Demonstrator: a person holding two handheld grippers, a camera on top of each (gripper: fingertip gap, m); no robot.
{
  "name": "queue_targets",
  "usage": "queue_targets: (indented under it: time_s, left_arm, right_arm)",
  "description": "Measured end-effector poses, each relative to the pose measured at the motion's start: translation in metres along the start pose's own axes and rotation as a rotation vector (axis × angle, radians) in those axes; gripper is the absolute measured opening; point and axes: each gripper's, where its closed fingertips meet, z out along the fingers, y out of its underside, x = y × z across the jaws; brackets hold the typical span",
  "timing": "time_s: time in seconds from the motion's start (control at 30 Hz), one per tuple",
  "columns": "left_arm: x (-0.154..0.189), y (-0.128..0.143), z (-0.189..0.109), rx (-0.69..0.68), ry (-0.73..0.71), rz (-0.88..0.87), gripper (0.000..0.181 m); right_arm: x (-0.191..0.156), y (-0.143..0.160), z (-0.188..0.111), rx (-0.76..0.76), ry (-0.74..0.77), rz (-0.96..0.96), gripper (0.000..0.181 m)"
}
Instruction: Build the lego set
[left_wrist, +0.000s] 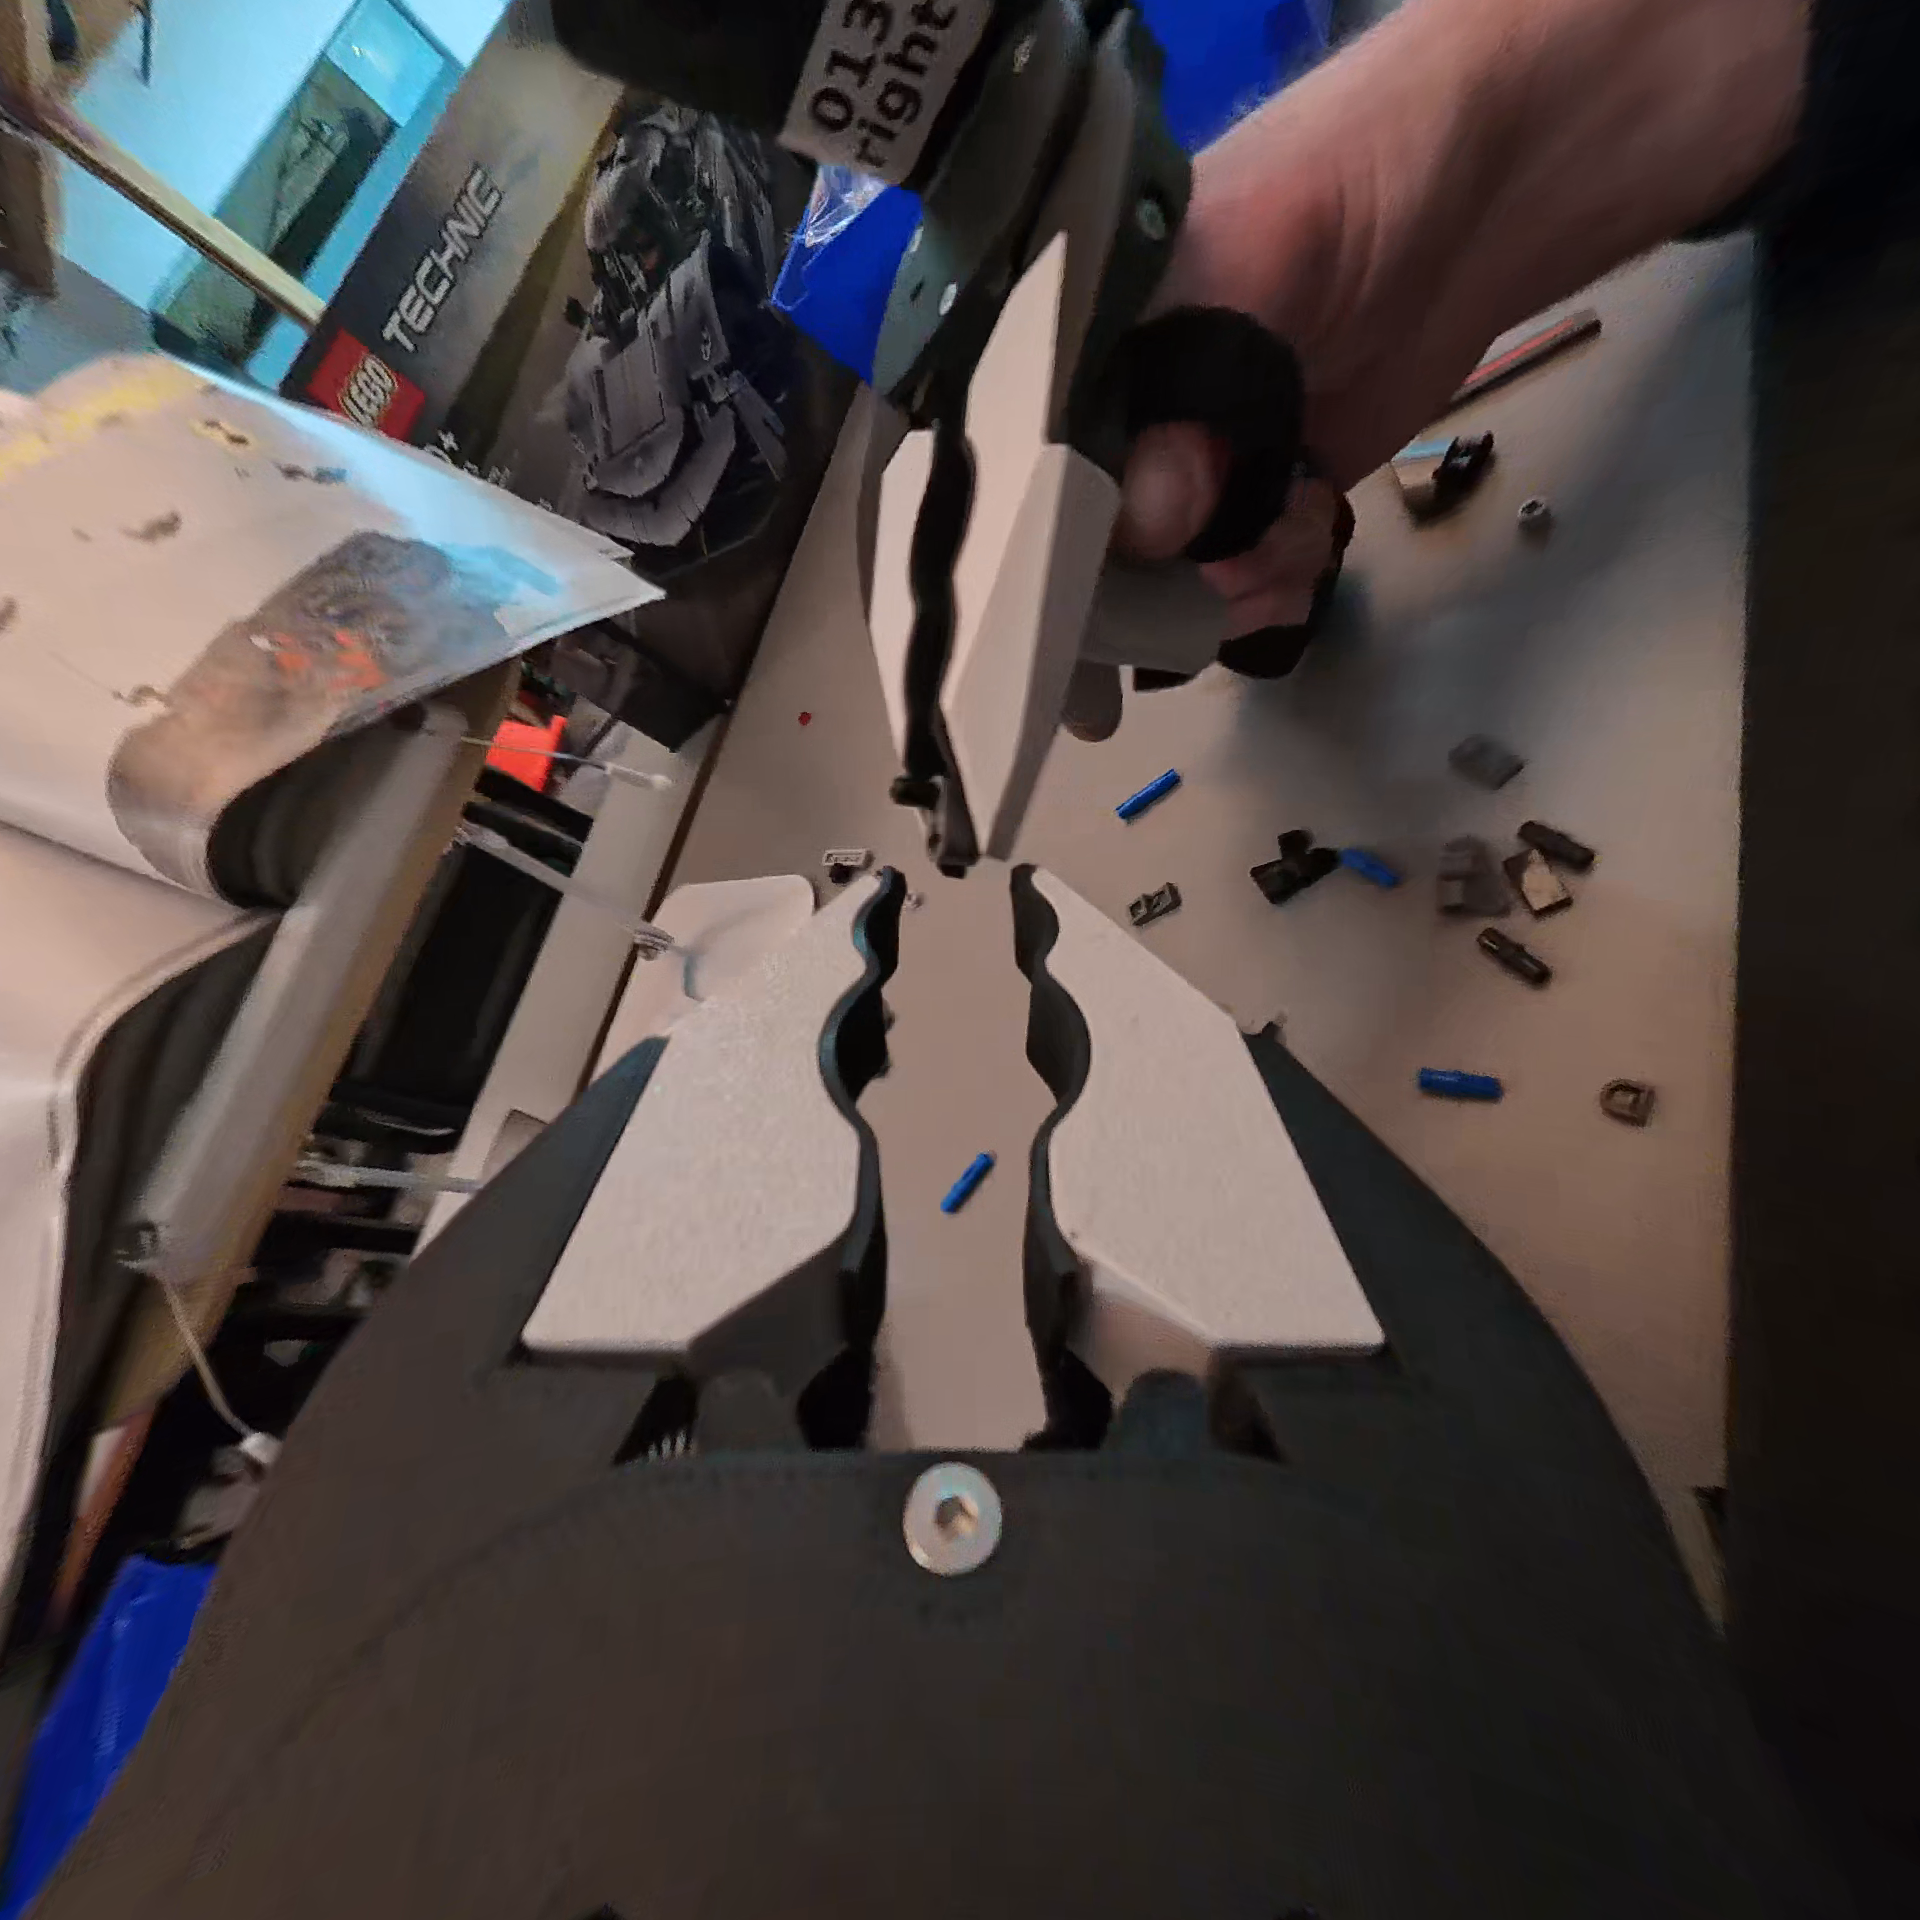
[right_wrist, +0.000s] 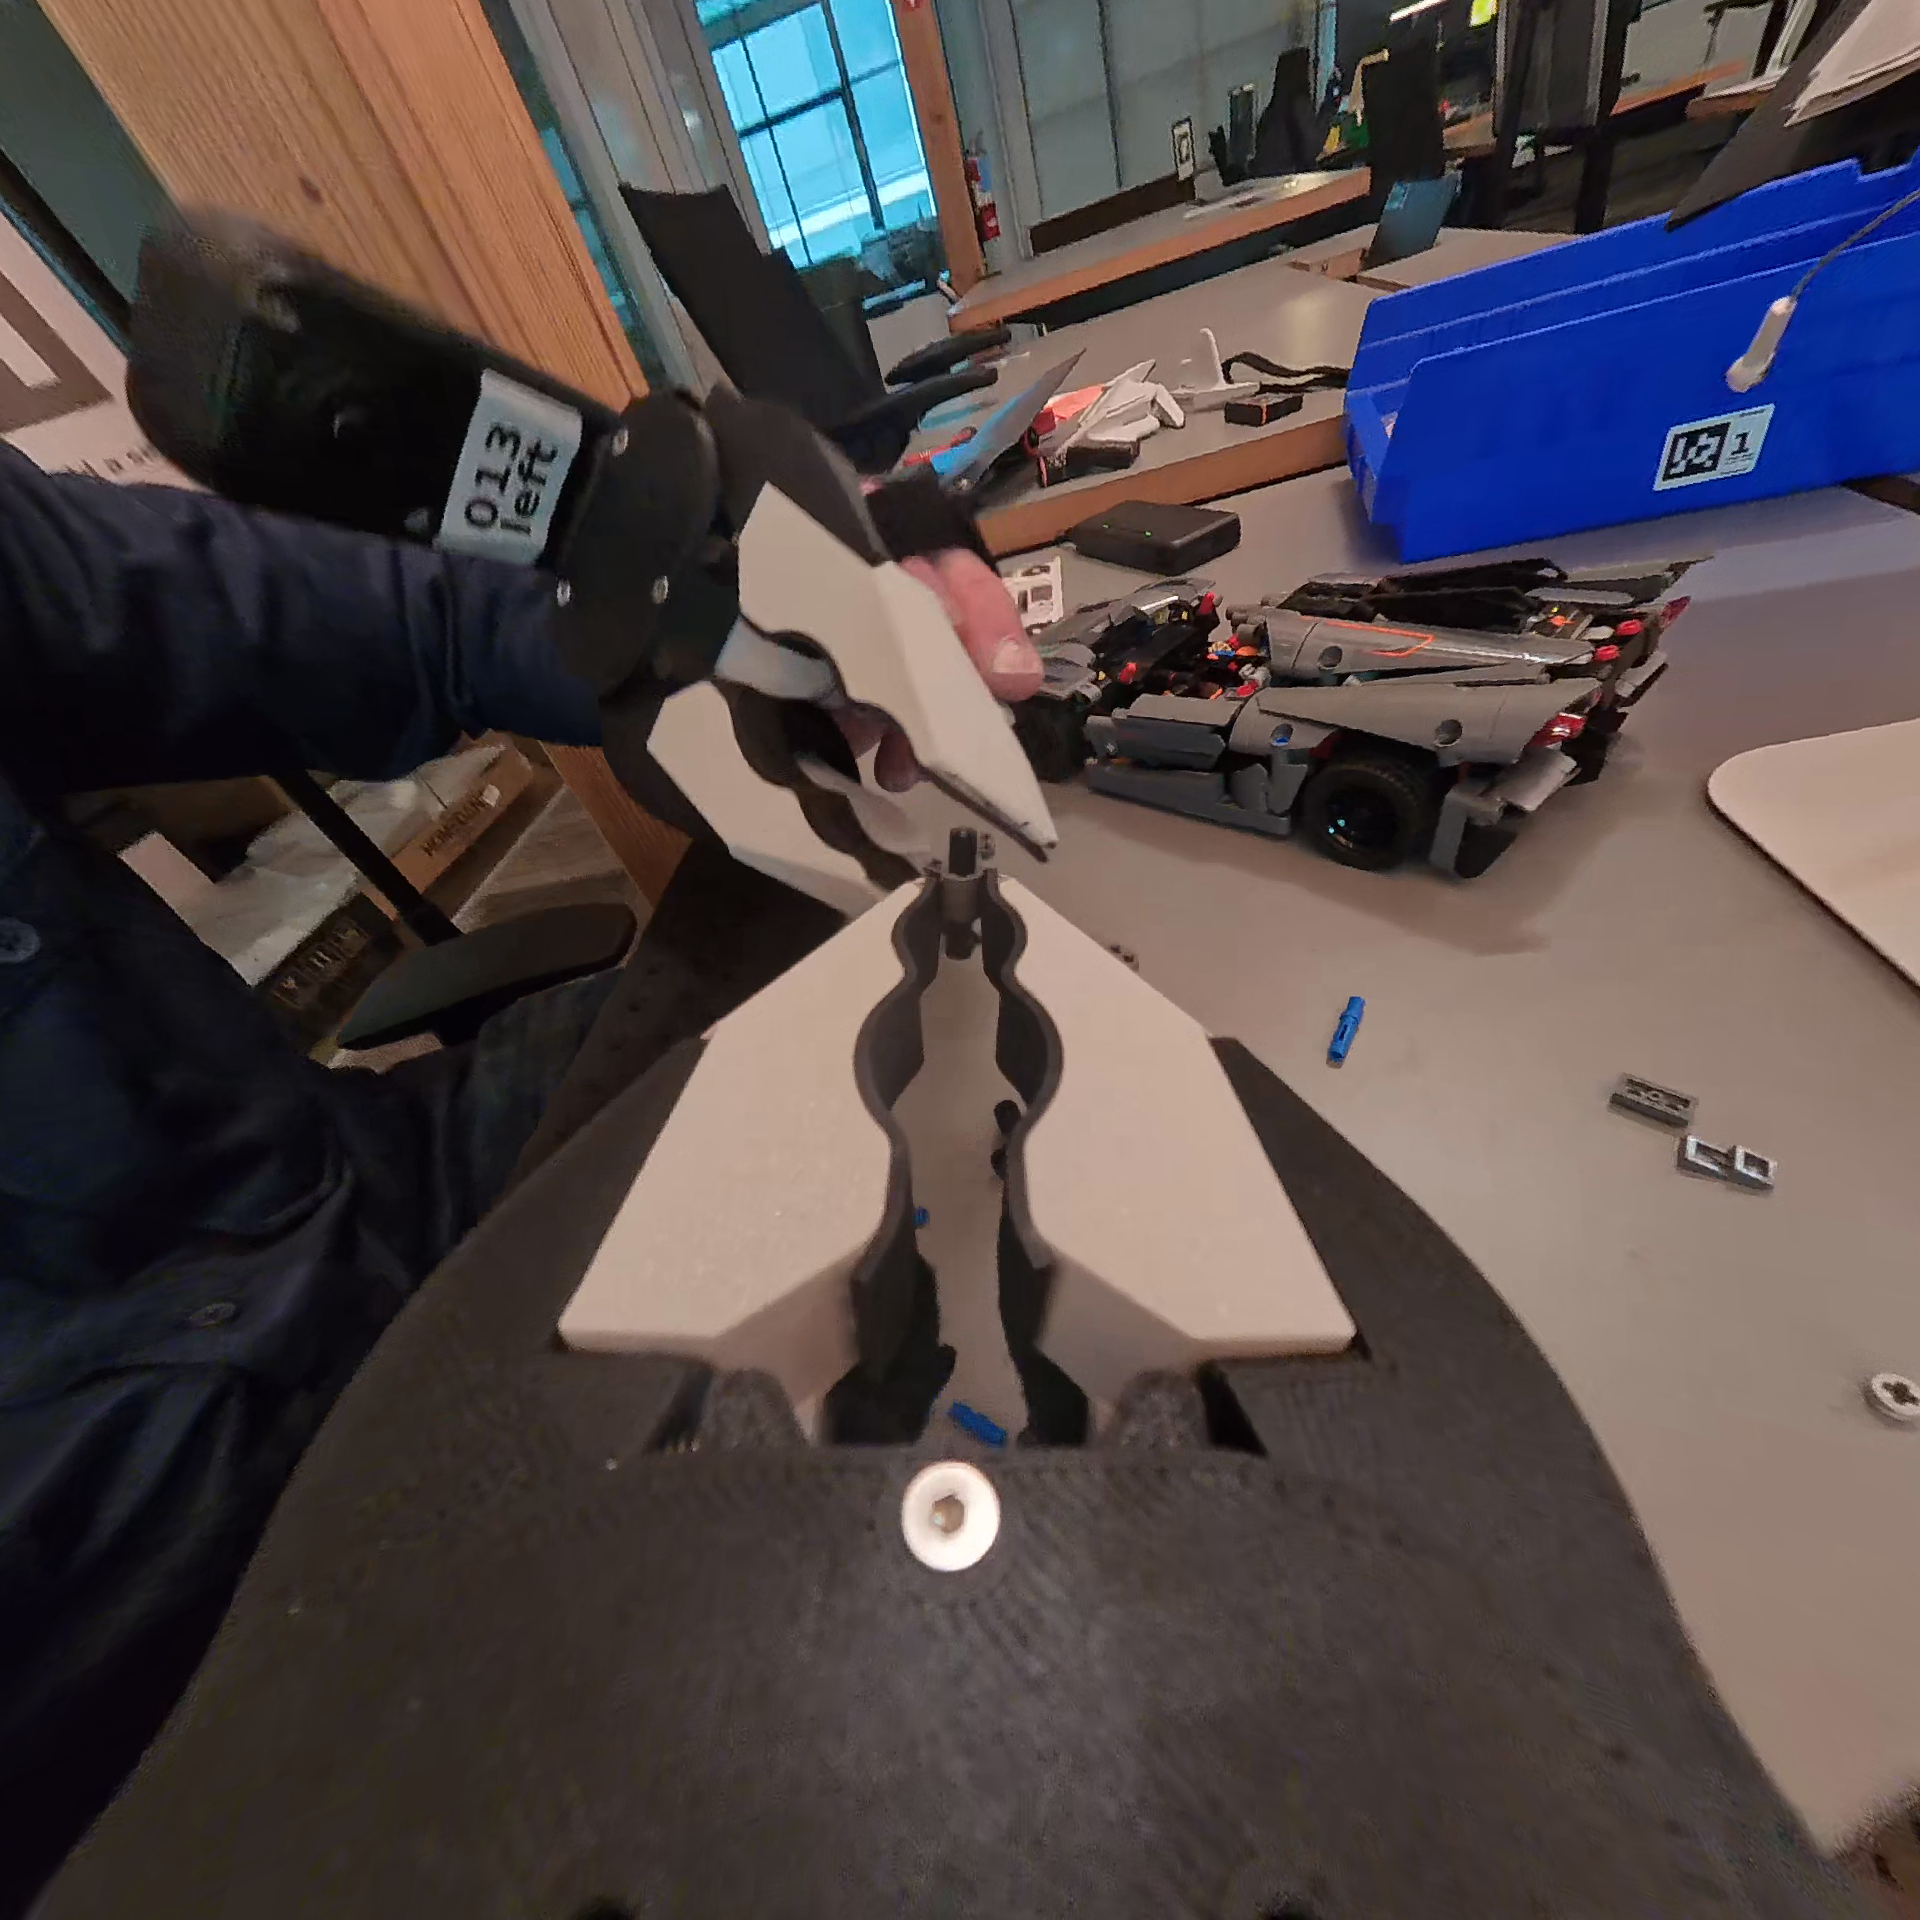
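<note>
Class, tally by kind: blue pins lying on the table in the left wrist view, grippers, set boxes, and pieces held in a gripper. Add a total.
Blue pins: 4
Grippers: 2, the left gripper and the right gripper
Set box: 1
Held pieces: 1, a small dark piece in the right gripper
Total: 8

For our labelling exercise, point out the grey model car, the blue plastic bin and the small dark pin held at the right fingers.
Grey model car (right_wrist: 1351, 707): right wrist view, side panel.
Blue plastic bin (right_wrist: 1538, 436): right wrist view, front wall.
Small dark pin (right_wrist: 964, 854): right wrist view, upper end.
</note>
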Motion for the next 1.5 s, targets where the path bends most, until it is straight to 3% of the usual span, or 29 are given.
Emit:
queue_targets:
  time_s: [0.23,0.67,1.33,1.5]
  left_arm:
    - [0.003,-0.001,0.001,-0.043,-0.067,0.137,0.013]
    - [-0.001,0.006,0.001,-0.070,-0.084,0.173,0.000]
    - [-0.002,0.009,0.000,-0.055,-0.061,0.142,0.000]
    - [-0.001,0.006,0.000,-0.047,-0.066,0.148,0.011]
  right_arm:
    - [-0.004,0.002,0.003,-0.006,-0.027,0.027,0.004]
    - [0.001,0.002,0.002,0.003,-0.016,0.069,0.006]
    - [0.003,0.006,0.002,-0.014,-0.009,0.087,0.004]
    - [0.004,0.004,0.002,-0.003,-0.012,0.095,0.004]
